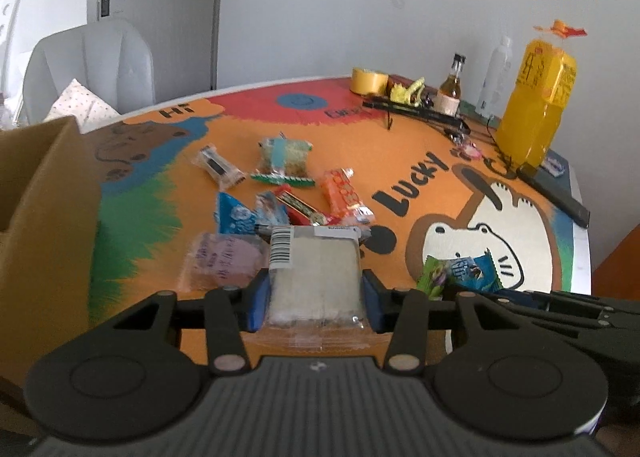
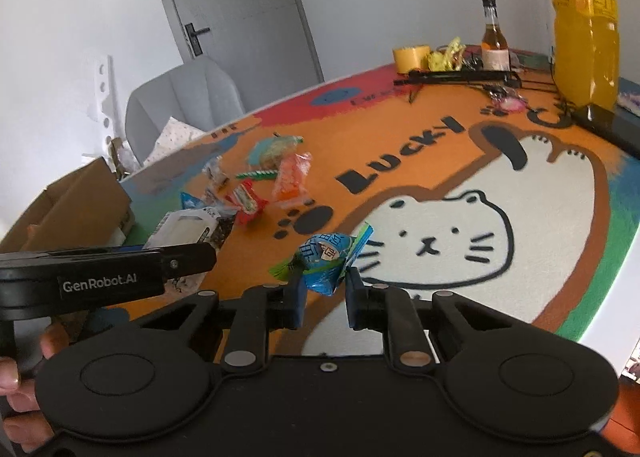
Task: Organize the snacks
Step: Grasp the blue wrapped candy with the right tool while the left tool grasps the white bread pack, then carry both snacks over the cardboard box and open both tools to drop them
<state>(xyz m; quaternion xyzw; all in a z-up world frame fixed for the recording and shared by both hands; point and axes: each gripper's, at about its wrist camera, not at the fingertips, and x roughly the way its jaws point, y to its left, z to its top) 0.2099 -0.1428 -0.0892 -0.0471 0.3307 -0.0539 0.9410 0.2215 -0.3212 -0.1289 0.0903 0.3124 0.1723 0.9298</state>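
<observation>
My left gripper [image 1: 316, 289] clamps a clear-wrapped pale rice cake [image 1: 314, 277]; my right gripper [image 2: 323, 289] pinches a blue-green candy packet [image 2: 326, 259].

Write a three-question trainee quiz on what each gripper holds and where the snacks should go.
1. True or false: the left gripper has its jaws shut on a clear-wrapped pale snack.
2. The right gripper grips which item? A) orange packet B) blue-green wrapped candy C) yellow tape roll
3. Fill in: the open container at the table's left edge is a cardboard ____.

Key
1. True.
2. B, the blue-green wrapped candy.
3. box; the cardboard box.
</observation>
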